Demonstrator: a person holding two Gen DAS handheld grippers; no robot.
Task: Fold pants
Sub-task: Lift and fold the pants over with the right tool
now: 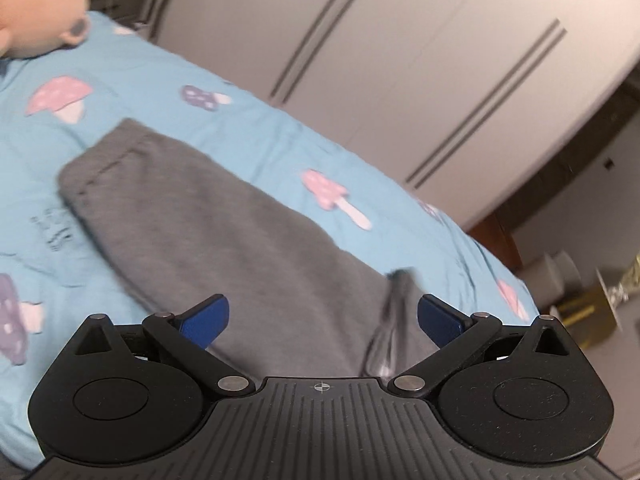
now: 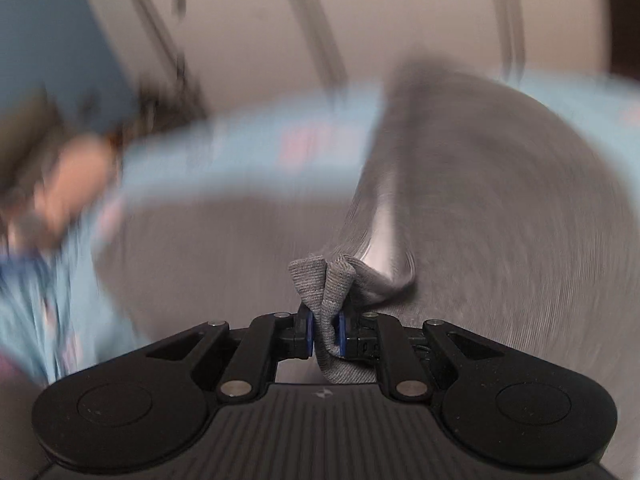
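Observation:
Grey pants (image 1: 208, 216) lie stretched across a light blue bedspread (image 1: 132, 68) printed with mushrooms. My left gripper (image 1: 323, 322) is open and empty, its blue pads wide apart just above the near part of the pants. My right gripper (image 2: 325, 330) is shut on a bunched ribbed edge of the grey pants (image 2: 500, 208), and the cloth rises from the pads. The right wrist view is heavily blurred by motion.
A pink plush toy (image 1: 36, 8) sits on the bed at the far left. White wardrobe doors (image 1: 400, 40) stand behind the bed. A cluttered side table (image 1: 580, 300) is past the bed's right edge.

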